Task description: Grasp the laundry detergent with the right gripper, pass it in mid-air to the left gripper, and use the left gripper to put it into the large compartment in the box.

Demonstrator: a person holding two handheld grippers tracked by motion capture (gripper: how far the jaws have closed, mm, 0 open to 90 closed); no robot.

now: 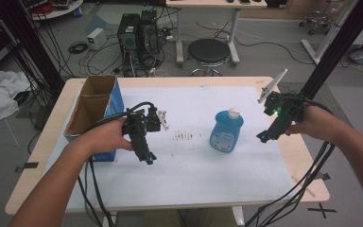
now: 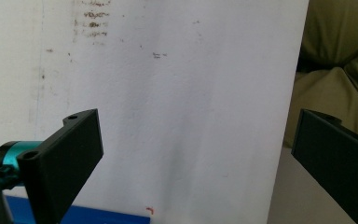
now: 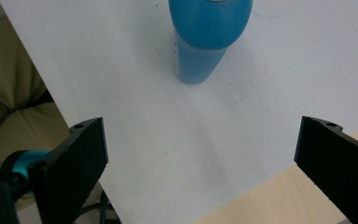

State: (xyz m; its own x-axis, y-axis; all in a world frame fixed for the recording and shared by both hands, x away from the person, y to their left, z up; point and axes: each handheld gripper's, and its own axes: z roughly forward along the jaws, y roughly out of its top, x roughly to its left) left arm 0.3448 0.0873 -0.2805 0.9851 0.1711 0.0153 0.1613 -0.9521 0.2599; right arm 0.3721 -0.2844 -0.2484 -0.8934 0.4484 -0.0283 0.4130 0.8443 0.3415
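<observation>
Both jaws spread wide, nothing held: the right hand-held gripper [image 1: 268, 134] hovers just beside the upright blue bottle [image 1: 227, 131] mid-surface, likely lining up a grab. The left hand-held gripper [image 1: 147, 157] waits near the open cardboard box [image 1: 94, 106], perhaps the bottle's destination.

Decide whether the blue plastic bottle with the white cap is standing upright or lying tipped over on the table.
Upright. The blue plastic bottle stands on its base on the white sheet, white cap at the top; the right gripper view shows it standing too.
</observation>
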